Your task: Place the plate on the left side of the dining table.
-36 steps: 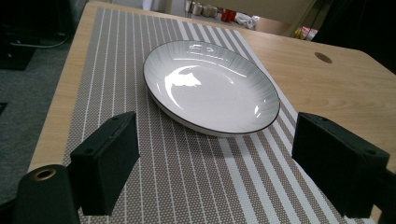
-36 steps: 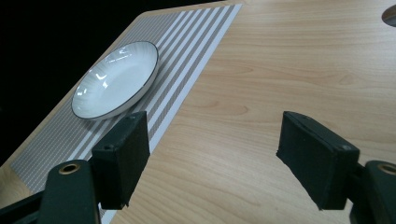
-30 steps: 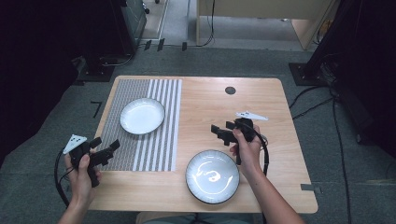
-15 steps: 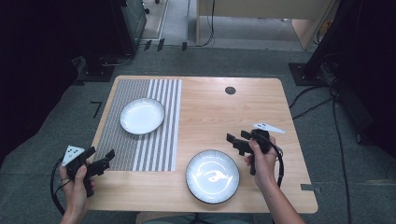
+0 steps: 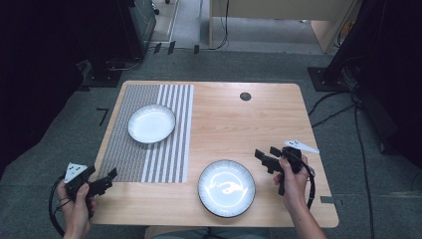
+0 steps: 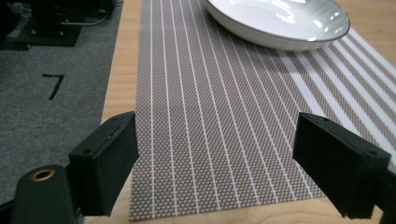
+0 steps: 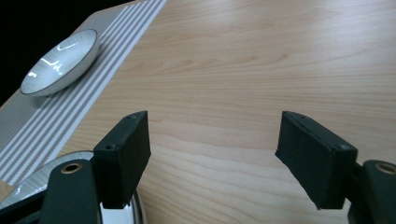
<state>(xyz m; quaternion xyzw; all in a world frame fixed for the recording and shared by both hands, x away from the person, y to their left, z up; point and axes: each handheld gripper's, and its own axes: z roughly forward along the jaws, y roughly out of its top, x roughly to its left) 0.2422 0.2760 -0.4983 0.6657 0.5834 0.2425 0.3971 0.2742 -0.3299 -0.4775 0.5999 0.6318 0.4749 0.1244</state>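
A white plate (image 5: 152, 123) rests on the striped grey placemat (image 5: 144, 149) at the table's left; the same plate (image 6: 280, 21) lies ahead of my left gripper. A second plate with a dark rim (image 5: 226, 187) sits on bare wood near the front edge. My left gripper (image 5: 107, 179) hovers open at the mat's near left corner, its jaws wide apart over the mat (image 6: 224, 121). My right gripper (image 5: 266, 158) stands open just right of the dark-rimmed plate (image 7: 28, 186), nothing between its jaws. The far plate (image 7: 60, 60) shows at upper left there.
The wooden table (image 5: 239, 124) has a round black grommet (image 5: 245, 96) near its far edge. Grey carpet with cables (image 5: 338, 107) surrounds the table; a black tape mark (image 6: 53, 85) lies on the floor at left. Dark equipment stands behind.
Both hands have drawn back toward the near edge. The left gripper slid left and down to the mat's corner; the right gripper moved right, away from the table's middle. Plates stayed put.
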